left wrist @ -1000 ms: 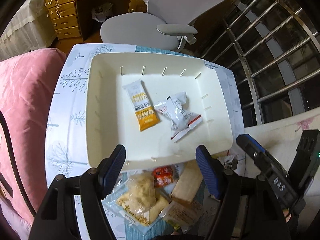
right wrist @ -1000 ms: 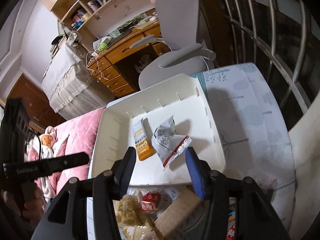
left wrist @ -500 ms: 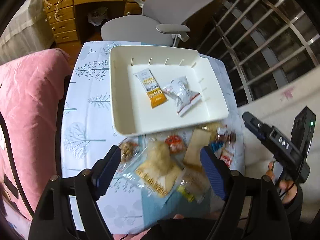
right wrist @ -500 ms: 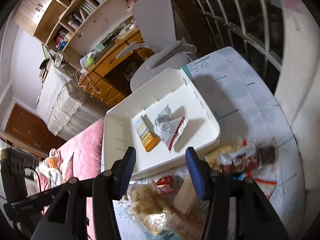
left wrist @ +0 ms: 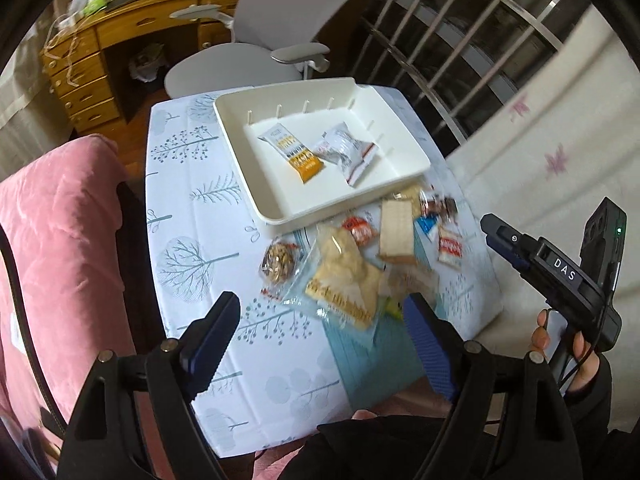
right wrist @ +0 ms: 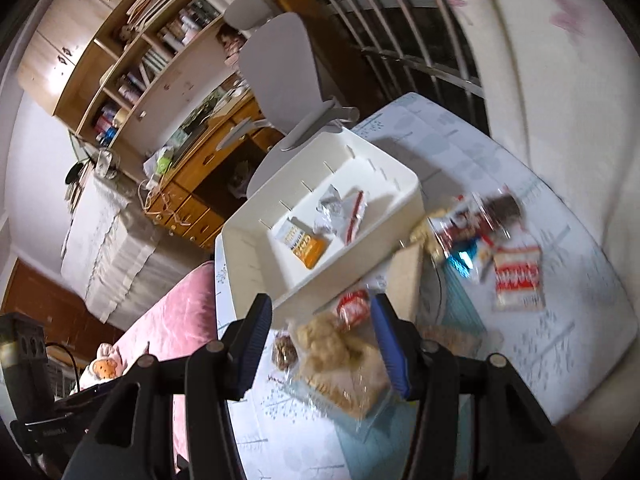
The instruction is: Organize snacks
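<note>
We've got the left gripper held high over the desk, jaws apart, empty. Right gripper tilts above the snacks, spread wide too.

A home bedroom-study: wooden desk, bookshelf, pink bedding.

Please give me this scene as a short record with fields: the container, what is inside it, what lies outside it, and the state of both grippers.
container: white tray on the table
inside tray: orange bar and silver packet, side by side
outside tray: loose snacks on the near side, among them a tan wafer pack, a red round snack and a clear cracker bag
left hand-held gripper: open, empty, above the table's near edge
right hand-held gripper: open, empty, above the snack pile
</note>
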`<state>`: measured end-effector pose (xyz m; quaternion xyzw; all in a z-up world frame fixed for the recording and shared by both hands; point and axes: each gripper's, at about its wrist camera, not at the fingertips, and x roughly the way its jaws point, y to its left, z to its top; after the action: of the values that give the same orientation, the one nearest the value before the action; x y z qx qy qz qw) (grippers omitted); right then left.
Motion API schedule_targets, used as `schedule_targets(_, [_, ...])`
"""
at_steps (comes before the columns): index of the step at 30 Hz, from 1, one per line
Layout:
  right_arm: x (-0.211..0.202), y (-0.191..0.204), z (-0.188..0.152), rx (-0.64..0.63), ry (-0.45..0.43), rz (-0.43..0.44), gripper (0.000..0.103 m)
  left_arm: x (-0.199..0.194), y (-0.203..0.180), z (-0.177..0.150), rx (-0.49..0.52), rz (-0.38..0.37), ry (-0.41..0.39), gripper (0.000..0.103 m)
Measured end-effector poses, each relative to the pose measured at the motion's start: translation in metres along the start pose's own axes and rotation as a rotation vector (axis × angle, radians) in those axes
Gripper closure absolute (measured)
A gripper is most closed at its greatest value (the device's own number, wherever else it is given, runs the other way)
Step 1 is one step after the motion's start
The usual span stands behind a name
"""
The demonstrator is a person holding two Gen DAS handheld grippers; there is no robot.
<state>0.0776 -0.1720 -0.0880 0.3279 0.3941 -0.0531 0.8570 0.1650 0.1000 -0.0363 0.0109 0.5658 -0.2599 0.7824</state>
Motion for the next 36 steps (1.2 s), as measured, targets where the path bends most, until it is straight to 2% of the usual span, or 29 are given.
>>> schedule_targets(9, [-0.019, -0.006, -0.067, 0.016, -0.035, -0.094, 0.052, 0.012, 0.003, -0.024, 0.085, -0.042, 0.062, 0.021])
schedule_targets(17, [-0.013, -0.028, -0.097, 0.044, -0.008, -0.174, 0.052, 0.046, -0.004, -0.017, 0.116, -0.027, 0.127, 0.02])
schedule_targets(21, [-0.005, -0.036, -0.105, 0.015, 0.008, -0.248, 0.052, 0.07, -0.007, -0.013, 0.109, -0.024, 0.18, 0.02])
schedule_targets(29, [0.019, -0.047, -0.105, -0.089, 0.049, -0.319, 0.052, 0.114, -0.016, 0.002, 0.094, 0.006, 0.266, 0.017])
schedule_targets(36, [0.05, -0.047, -0.093, -0.23, 0.117, -0.334, 0.051, 0.154, -0.026, 0.023, 0.076, 0.029, 0.327, 0.015])
